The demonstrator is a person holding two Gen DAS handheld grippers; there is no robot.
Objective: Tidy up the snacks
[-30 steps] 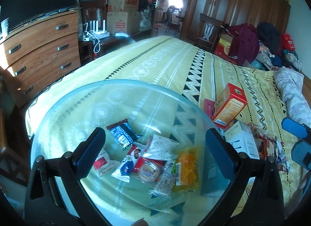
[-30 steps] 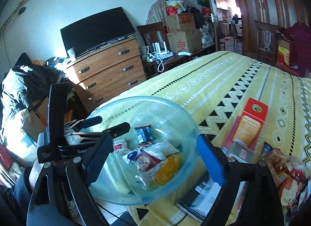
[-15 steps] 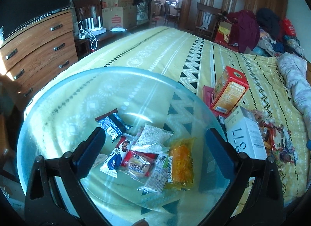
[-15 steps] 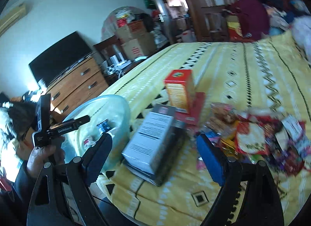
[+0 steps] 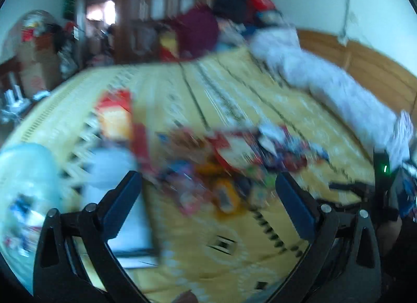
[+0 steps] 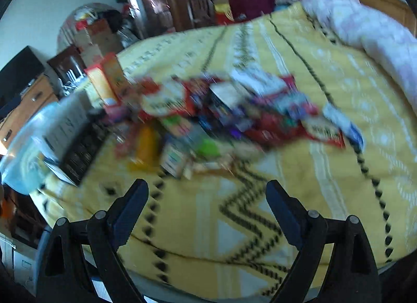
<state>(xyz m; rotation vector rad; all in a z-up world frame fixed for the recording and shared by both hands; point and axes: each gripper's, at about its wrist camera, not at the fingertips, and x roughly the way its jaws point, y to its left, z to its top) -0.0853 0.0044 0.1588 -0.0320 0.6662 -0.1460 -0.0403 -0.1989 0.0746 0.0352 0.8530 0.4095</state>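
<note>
A heap of small snack packets [image 5: 234, 151] [image 6: 224, 110] lies on the yellow patterned bedspread [image 5: 234, 237] [image 6: 208, 224], blurred in both views. The clear blue bowl [image 5: 23, 172] [image 6: 18, 162], with a few packets inside, sits at the far left near the bed's edge. My left gripper [image 5: 206, 180] is open and empty, hovering just short of the heap. My right gripper [image 6: 206, 188] hovers over bare bedspread in front of the heap, its jaws opening with nothing between them.
An orange-red carton [image 5: 114, 115] [image 6: 106, 78] and a white box [image 5: 109, 170] [image 6: 65, 125] stand between bowl and heap. A pale rolled quilt [image 5: 325, 81] [image 6: 370, 24] lies along the bed's right side. A wooden dresser [image 6: 23, 104] stands beyond the bed's left edge.
Both views have swung right, away from the bowl and onto the snack heap; the bowl has slid to the left edge. Both grippers have dropped closer to the bed, still empty.
</note>
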